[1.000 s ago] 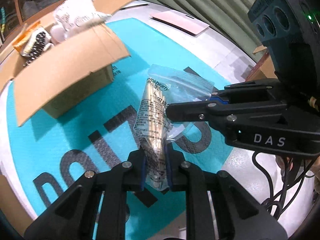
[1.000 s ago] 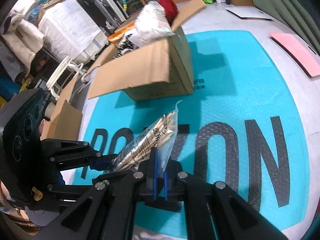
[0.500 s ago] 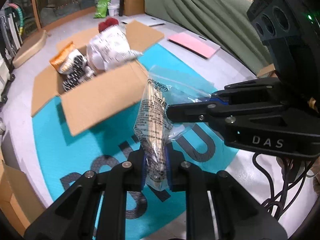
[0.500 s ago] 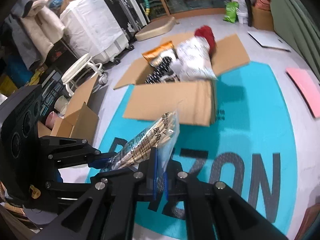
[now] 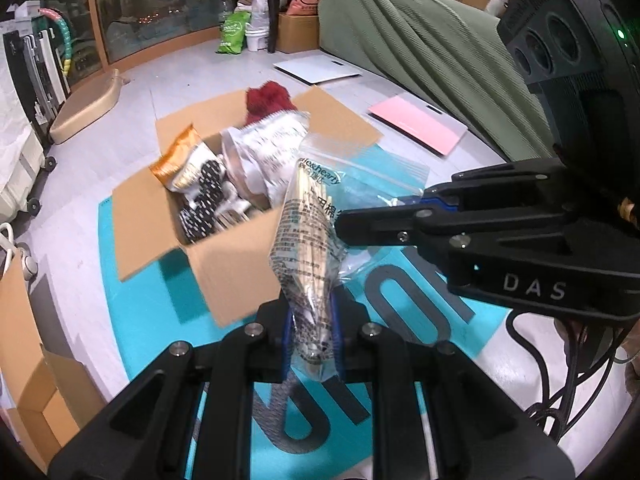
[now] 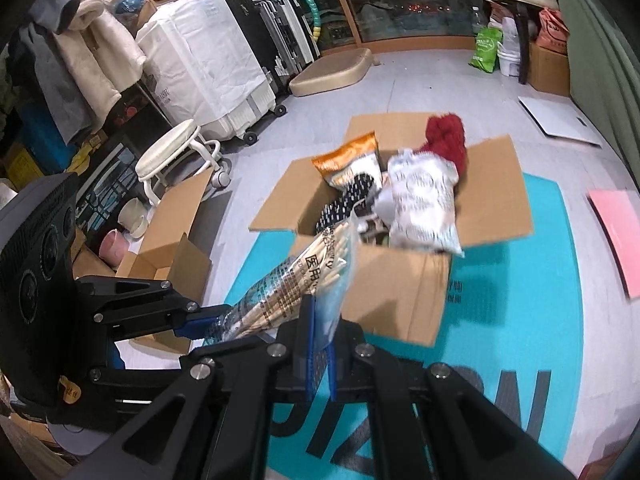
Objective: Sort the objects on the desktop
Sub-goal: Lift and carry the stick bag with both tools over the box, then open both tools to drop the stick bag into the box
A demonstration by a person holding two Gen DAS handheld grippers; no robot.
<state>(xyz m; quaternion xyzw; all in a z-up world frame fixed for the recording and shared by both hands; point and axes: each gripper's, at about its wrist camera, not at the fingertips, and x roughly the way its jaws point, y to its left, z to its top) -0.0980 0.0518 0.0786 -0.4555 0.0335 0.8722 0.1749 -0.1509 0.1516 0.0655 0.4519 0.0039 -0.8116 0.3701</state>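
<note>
A teal floor mat with large dark letters (image 5: 152,312) covers the pale floor, and one open brown cardboard box (image 6: 400,292) stands on its far part, all four flaps folded outward. The box holds one dark red fuzzy item (image 6: 446,136) at the back, one crinkled silver printed pouch (image 6: 424,204), one orange-topped snack packet (image 6: 348,160) and a black packet with white dots (image 6: 344,204); its contents rise above the rim. A second, smaller open cardboard box (image 6: 168,256) sits off the mat to the left.

Held in the air just in front of the big box is one clear zip-top plastic bag of pale wooden sticks (image 5: 308,240), printed with dark text and loosely wrinkled. The left gripper (image 5: 310,344) is clamped narrowly on the bag's lower, stick-filled end. The right gripper (image 6: 322,352) pinches the bag's flat empty edge, its blue-padded fingers nearly together. Between bag and box rim there is open air.
</note>
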